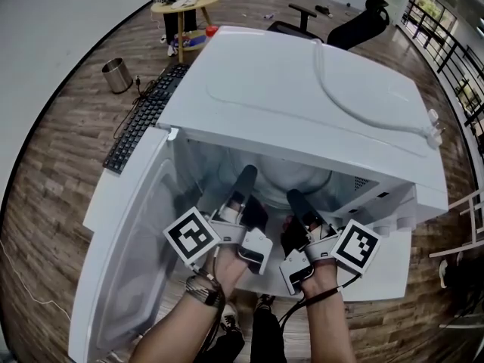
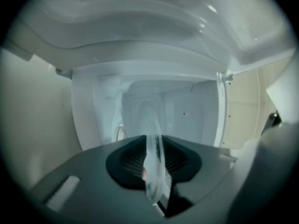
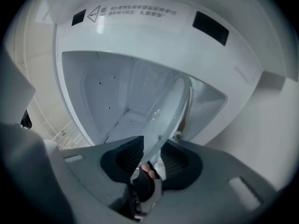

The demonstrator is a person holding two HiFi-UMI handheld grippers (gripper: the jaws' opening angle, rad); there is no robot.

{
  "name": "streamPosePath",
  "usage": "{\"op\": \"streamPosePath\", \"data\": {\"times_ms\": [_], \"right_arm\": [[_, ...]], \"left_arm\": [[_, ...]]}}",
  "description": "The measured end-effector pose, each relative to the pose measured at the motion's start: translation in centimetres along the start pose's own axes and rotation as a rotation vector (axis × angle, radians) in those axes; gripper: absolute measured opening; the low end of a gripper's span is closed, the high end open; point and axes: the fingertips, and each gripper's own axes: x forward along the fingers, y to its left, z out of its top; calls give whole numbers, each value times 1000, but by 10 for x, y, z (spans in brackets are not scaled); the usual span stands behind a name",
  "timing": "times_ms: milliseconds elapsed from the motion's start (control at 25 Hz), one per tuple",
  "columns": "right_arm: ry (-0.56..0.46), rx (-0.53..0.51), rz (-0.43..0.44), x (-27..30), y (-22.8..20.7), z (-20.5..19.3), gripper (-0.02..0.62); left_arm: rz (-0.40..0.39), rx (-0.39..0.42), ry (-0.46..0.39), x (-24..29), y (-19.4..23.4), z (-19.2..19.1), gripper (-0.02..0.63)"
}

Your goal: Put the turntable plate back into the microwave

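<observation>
The white microwave (image 1: 302, 89) stands with its door (image 1: 128, 233) swung open to the left. Both grippers reach into its cavity with the glass turntable plate (image 1: 302, 178) between them. In the left gripper view the plate (image 2: 153, 139) stands edge-on, and my left gripper (image 2: 152, 148) is shut on its rim. In the right gripper view the plate (image 3: 170, 108) tilts up into the cavity. It passes between the jaws of my right gripper (image 3: 152, 152), which stand wide, so its rim lies loose between the pads. In the head view my left gripper (image 1: 248, 176) and right gripper (image 1: 295, 199) sit side by side.
The cavity walls (image 3: 112, 92) close in on both sides, with the roof just above. On the floor to the left of the microwave lie a black keyboard (image 1: 144, 116) and a metal bin (image 1: 116, 75). A round wooden table (image 1: 185, 6) and an office chair (image 1: 355, 25) stand behind.
</observation>
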Motion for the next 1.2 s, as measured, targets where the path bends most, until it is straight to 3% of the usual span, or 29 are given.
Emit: {"op": "streamPosePath", "data": {"times_ms": [440,760,1200], "right_arm": [[-21,94,30,6,0,4,87],[-62,110,60,8,6,12,89],[-85,132,60,7,4,13,89]], "left_arm": [[8,0,-18,0,6,3,94],[84,86,31,0,9,1,118],[185,142,62,-9,22,0,121]]}}
